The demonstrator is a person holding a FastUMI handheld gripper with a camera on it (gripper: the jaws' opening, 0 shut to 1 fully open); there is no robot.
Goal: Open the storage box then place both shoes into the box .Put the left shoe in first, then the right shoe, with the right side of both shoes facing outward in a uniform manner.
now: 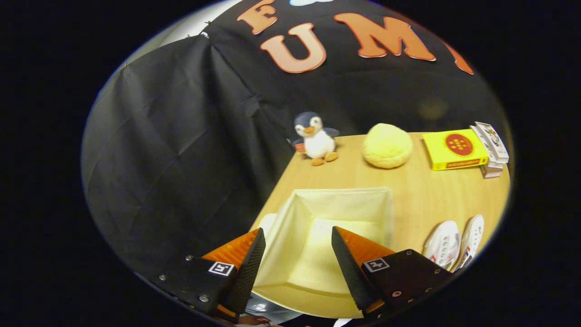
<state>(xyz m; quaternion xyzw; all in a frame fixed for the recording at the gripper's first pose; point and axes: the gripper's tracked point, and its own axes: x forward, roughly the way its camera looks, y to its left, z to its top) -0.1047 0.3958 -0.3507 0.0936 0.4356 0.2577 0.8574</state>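
The gripper (297,240) is hovering with its fingers spread apart and holding nothing, above the open, empty storage box (336,213) sitting near the table's (426,195) left edge. The two white shoes (454,247) are lying side by side to the right of the fingers, long axes pointing away, with bare table between box and shoes.

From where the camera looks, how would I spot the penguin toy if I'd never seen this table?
Start at the wooden table and go past the open cream storage box lying ahead of the open gripper. At the far corner, against the black cloth, stands the penguin. Unlike the yellow ball beside it, it has an orange beak and feet.
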